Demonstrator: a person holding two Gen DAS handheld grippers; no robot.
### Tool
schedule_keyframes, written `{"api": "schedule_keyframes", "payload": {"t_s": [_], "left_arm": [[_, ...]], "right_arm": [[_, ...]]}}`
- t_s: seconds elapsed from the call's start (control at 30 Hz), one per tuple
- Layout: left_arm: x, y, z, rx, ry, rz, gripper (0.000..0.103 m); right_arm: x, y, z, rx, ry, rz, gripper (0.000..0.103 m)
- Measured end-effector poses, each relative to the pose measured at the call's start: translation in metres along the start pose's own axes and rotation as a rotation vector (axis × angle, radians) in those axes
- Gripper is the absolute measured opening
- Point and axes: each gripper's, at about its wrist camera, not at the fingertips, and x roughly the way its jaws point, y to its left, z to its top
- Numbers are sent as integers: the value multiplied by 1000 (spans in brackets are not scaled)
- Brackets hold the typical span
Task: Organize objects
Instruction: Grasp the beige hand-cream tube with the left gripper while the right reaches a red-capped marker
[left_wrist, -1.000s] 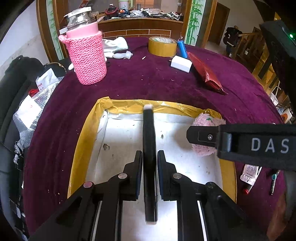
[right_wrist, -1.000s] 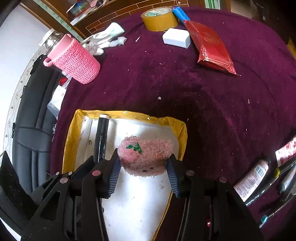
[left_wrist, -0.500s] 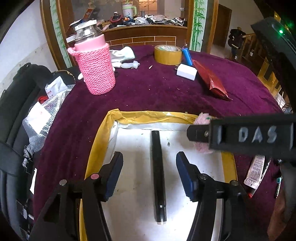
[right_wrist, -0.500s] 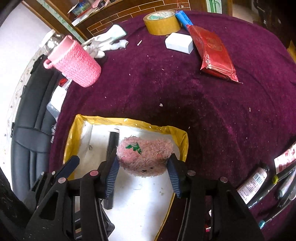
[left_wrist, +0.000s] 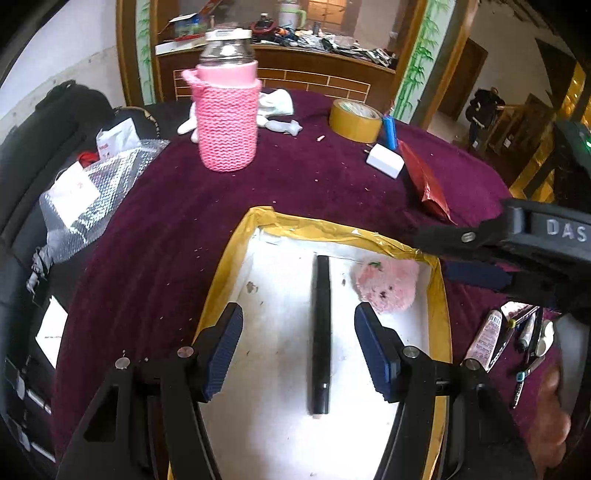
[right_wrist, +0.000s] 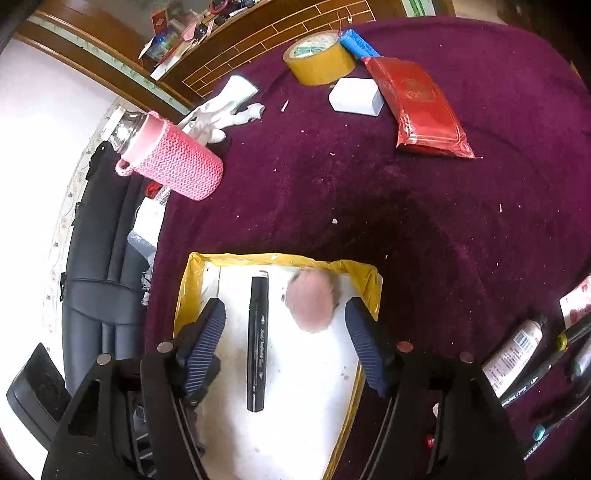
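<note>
A shallow white tray with a yellow taped rim (left_wrist: 332, 227) (right_wrist: 266, 258) lies on the purple cloth. In it a black marker (left_wrist: 320, 332) (right_wrist: 257, 343) lies flat and lengthwise. Above the marker my left gripper (left_wrist: 299, 347) hangs open, its pads clear of it on both sides. A pink fuzzy ball (left_wrist: 386, 286) (right_wrist: 312, 302) sits in the tray's far right corner, blurred in the right wrist view. My right gripper (right_wrist: 284, 343) is over the tray with its jaws opening, and the ball is loose beyond its fingertips. In the left wrist view the right gripper's finger (left_wrist: 480, 236) reaches in from the right.
A bottle in a pink knitted sleeve (left_wrist: 227, 125) stands at the far left, with white gloves (right_wrist: 221, 107) behind it. Further back are a tape roll (right_wrist: 319, 59), white box (right_wrist: 356, 96), red packet (right_wrist: 424, 110). Tubes and pens (right_wrist: 517, 354) lie right. A black chair (right_wrist: 99, 295) is left of the table.
My left gripper opened, let go of the marker and rose; the marker lies in the tray. My right gripper opened and the pink ball dropped from its pads into the tray.
</note>
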Motion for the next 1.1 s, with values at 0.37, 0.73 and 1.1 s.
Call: {"api": "schedule_keyframes", "payload": {"t_s": [0.37, 0.73, 1.1], "left_arm": [[-26, -56, -17, 113, 12, -238, 58], [16, -189, -35, 335, 107, -222, 58], [74, -234, -44, 453, 162, -108, 57]], "right_arm": [[-134, -86, -59, -4, -231, -165, 68], [-177, -252, -136, 308, -192, -133, 68], [-217, -295, -149, 253, -193, -162, 68]]}}
